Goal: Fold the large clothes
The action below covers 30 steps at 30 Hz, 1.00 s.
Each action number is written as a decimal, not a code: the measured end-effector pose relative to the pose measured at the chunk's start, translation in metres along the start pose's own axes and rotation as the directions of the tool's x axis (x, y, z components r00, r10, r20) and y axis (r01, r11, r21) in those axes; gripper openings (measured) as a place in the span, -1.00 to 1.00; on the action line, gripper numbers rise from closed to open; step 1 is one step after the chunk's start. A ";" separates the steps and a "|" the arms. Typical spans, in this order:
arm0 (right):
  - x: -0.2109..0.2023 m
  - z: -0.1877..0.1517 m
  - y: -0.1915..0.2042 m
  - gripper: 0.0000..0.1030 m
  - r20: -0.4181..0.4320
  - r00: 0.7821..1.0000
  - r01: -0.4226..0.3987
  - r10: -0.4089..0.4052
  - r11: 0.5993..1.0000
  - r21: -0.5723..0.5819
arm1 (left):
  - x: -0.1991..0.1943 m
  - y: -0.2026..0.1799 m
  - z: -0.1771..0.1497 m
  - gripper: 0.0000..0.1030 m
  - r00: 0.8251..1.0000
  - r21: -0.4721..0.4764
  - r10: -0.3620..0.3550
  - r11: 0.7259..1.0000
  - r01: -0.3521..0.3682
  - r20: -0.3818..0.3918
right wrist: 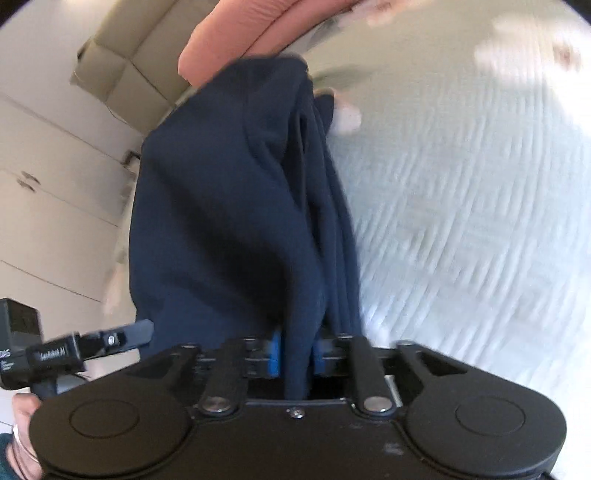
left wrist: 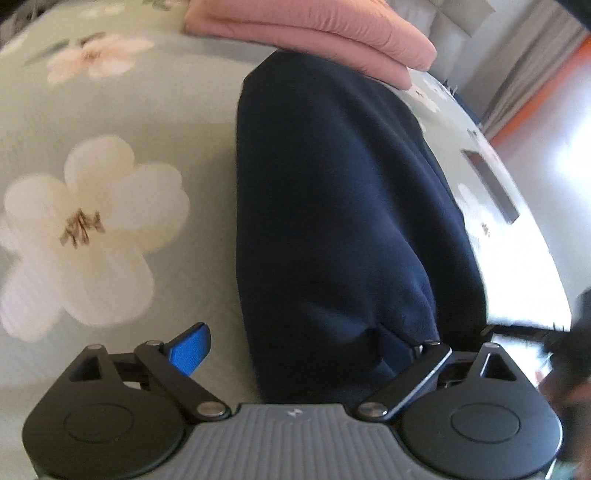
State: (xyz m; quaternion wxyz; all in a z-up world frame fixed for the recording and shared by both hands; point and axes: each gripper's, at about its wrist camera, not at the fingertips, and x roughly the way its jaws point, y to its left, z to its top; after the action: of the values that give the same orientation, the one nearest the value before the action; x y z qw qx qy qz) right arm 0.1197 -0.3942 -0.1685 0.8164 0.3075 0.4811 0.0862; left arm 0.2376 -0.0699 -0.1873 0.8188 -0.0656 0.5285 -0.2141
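Note:
A dark navy garment (left wrist: 332, 206) lies bunched lengthwise on a pale green floral bedspread (left wrist: 122, 118). My left gripper (left wrist: 295, 354) is open, its blue left pad (left wrist: 188, 350) clear of the cloth and its right pad half buried in the garment's near end. In the right wrist view the navy garment (right wrist: 229, 206) hangs in folds from my right gripper (right wrist: 295, 356), which is shut on its near edge between the blue pads (right wrist: 275, 356). A folded pink garment (left wrist: 314, 26) lies at the far end, touching the navy one; it also shows in the right wrist view (right wrist: 236, 33).
The bed's right edge (left wrist: 524, 236) drops to a bright floor with an orange strip. In the right wrist view white cupboards (right wrist: 48, 177) and cardboard boxes (right wrist: 122, 62) stand at the left, the quilted bedspread (right wrist: 461, 206) fills the right, and a hand (right wrist: 22, 435) holds the other gripper.

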 end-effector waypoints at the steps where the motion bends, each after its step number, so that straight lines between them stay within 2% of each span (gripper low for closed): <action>1: -0.010 0.010 0.007 0.26 0.038 0.999 0.025 -0.024 0.999 -0.026 | -0.001 -0.002 0.001 0.89 1.000 0.018 0.011 1.000 -0.011 0.004; 2: -0.020 0.022 0.017 0.80 0.091 0.994 0.060 -0.054 0.996 -0.061 | -0.001 -0.002 0.002 0.89 1.000 0.024 0.014 1.000 -0.014 0.002; 3: -0.032 0.038 0.030 0.97 0.167 0.982 0.111 -0.092 0.988 -0.110 | -0.001 -0.003 0.002 0.89 1.000 0.021 0.012 1.000 -0.011 -0.003; 5: -0.041 0.065 0.053 0.97 0.261 0.959 0.164 -0.108 0.965 -0.203 | -0.002 -0.004 0.003 0.89 1.000 0.019 0.010 1.000 -0.010 -0.006; 6: -0.036 0.083 0.066 0.98 0.268 0.958 0.176 -0.104 0.949 -0.261 | -0.002 -0.005 0.003 0.89 1.000 0.030 0.013 0.999 -0.013 -0.003; 9: 0.009 0.134 0.092 0.98 0.211 0.970 0.184 -0.119 0.927 -0.326 | -0.004 -0.009 0.005 0.89 0.999 0.068 0.033 0.997 -0.033 0.001; 11: 0.046 0.159 0.097 0.97 0.147 0.980 0.176 -0.134 0.928 -0.328 | -0.005 -0.012 0.005 0.89 0.999 0.087 0.044 0.995 -0.044 0.006; 12: 0.069 0.172 0.095 0.94 0.121 0.978 0.197 -0.167 0.931 -0.308 | -0.006 -0.013 0.004 0.89 0.999 0.090 0.047 0.995 -0.048 0.009; 14: 0.099 0.184 0.080 0.83 0.085 0.967 0.252 -0.239 0.941 -0.224 | -0.007 -0.012 0.003 0.89 0.999 0.080 0.044 0.996 -0.045 0.011; 15: 0.109 0.186 0.068 0.44 0.055 0.977 0.213 -0.207 0.964 -0.158 | -0.006 -0.010 0.003 0.89 0.999 0.072 0.043 0.996 -0.043 0.009; 16: 0.111 0.185 0.056 0.06 0.047 0.989 0.141 -0.138 0.986 -0.090 | -0.007 -0.009 0.004 0.89 0.999 0.063 0.043 0.997 -0.043 0.008; 17: 0.109 0.184 0.052 -0.42 0.086 0.988 0.130 -0.125 0.990 -0.056 | -0.008 -0.008 0.004 0.89 0.999 0.057 0.040 0.998 -0.040 0.007; 18: 0.100 0.181 0.051 -0.65 0.141 0.983 0.124 -0.114 0.990 -0.062 | -0.008 -0.007 0.005 0.89 0.999 0.054 0.036 0.998 -0.036 0.002; 21: 0.083 0.187 0.054 -0.81 0.228 0.969 0.130 -0.095 0.981 -0.146 | -0.004 -0.003 0.008 0.90 1.000 0.024 0.006 1.000 -0.006 -0.017; 24: 0.100 0.197 0.040 -0.81 0.165 0.971 0.200 -0.173 0.966 -0.166 | 0.004 -0.001 0.010 0.97 0.999 -0.005 -0.020 1.000 0.020 -0.042; 26: 0.122 0.191 0.042 -0.76 0.131 0.959 0.279 -0.251 0.921 -0.273 | 0.007 0.000 0.013 1.00 0.999 -0.007 -0.015 1.000 0.014 -0.051; 28: 0.130 0.179 0.048 -0.75 0.180 0.943 0.330 -0.281 0.867 -0.373 | 0.008 0.001 0.015 1.00 0.998 -0.022 -0.011 1.000 0.010 -0.069; 30: 0.133 0.178 0.051 -0.74 0.190 0.935 0.351 -0.299 0.857 -0.378 | 0.008 0.000 0.018 1.00 0.997 -0.029 -0.002 1.000 -0.001 -0.083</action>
State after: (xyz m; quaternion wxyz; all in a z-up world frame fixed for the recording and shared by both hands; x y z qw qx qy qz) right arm 0.3467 -0.3703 -0.1746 0.8934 0.0502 0.4457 0.0255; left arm 0.2564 -0.0750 -0.1865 0.7952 -0.0689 0.5650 -0.2090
